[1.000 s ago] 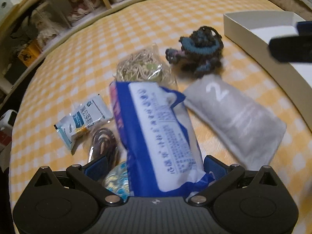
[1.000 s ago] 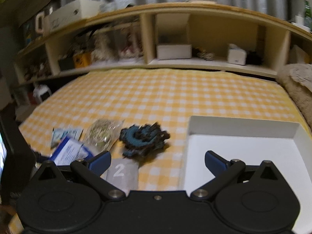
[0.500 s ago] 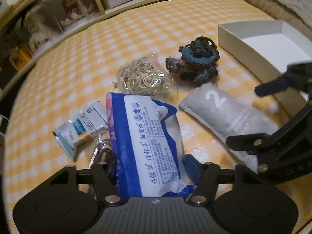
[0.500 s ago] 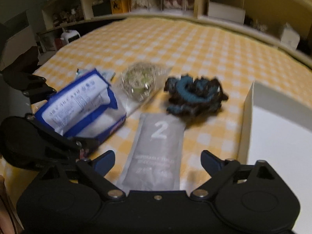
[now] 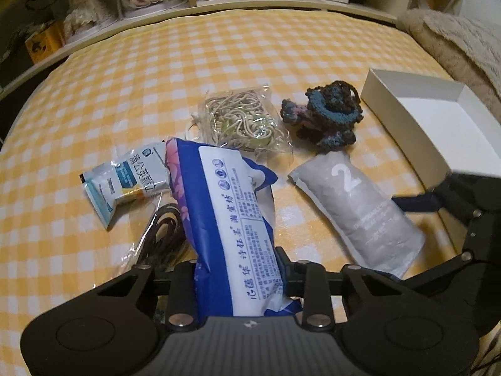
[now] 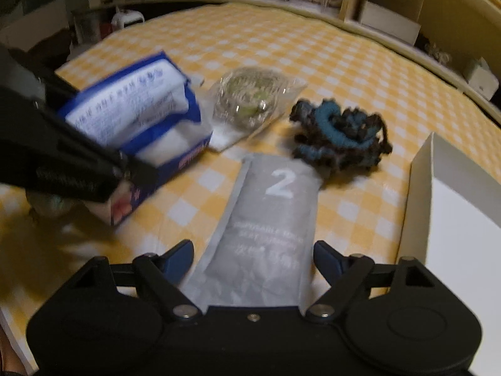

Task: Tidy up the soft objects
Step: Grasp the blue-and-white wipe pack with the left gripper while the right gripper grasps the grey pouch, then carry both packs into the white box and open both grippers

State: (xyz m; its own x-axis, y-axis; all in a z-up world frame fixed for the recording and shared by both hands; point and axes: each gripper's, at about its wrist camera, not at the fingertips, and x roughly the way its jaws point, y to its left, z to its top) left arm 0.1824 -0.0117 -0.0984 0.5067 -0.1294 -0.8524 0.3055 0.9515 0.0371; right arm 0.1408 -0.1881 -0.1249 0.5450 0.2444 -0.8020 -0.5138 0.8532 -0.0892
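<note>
A blue and white tissue pack (image 5: 238, 206) runs between the fingers of my left gripper (image 5: 235, 263). The jaws are closing and pinch its near end, which tilts the pack (image 6: 134, 106) up off the yellow checked cloth. To its right lies a grey pouch marked 2 (image 6: 269, 219). My right gripper (image 6: 252, 253) straddles the pouch's near end with its jaws closing, and both pads stand clear of the pouch's edges. Beyond the pouch (image 5: 360, 206) sits a dark blue crocheted piece (image 5: 328, 116). The white box (image 5: 407, 125) stands open at the right.
A clear bag of pale strands (image 5: 244, 119) lies behind the pack. A small sachet (image 5: 128, 175) and a bag of dark bands (image 5: 162, 232) lie to its left. Wooden shelves ring the far edge, and a fluffy beige blanket (image 5: 454, 40) sits at the far right.
My left jaws have narrowed from wide open onto the tissue pack, and its end has risen. The right gripper has come down from over the box to the grey pouch, its jaws narrowing slightly.
</note>
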